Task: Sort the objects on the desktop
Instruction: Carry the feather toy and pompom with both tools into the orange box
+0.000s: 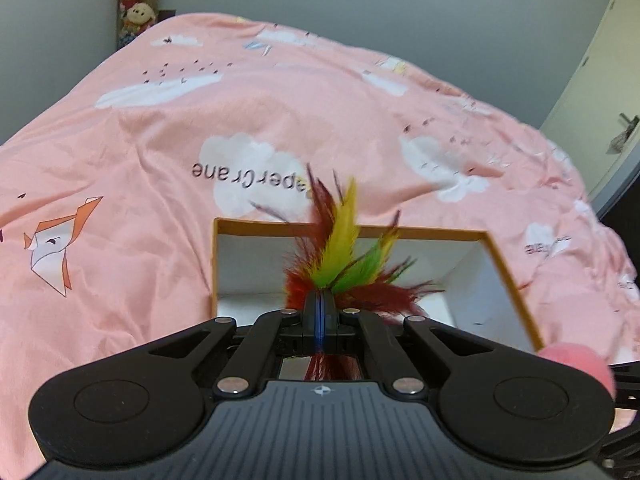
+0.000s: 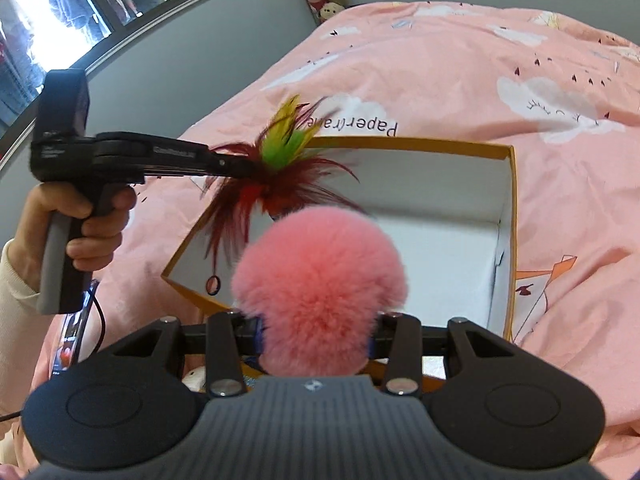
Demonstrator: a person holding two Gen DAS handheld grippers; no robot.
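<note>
On the pink bedspread [image 1: 120, 152] sat an open box [image 2: 508, 200], orange outside and white inside, and I placed everything against it. Over the box's left side, a hand [image 2: 92, 216] held my left gripper [image 2: 244, 168], its jaws pinched fully together on a feather toy [image 1: 344, 252] of red, yellow and green plumes fanning out above the box. Just right of that, at the box's near edge, my right gripper [image 2: 316, 344] was partly closed, squeezing a fluffy pink pompom [image 2: 320, 276].
</note>
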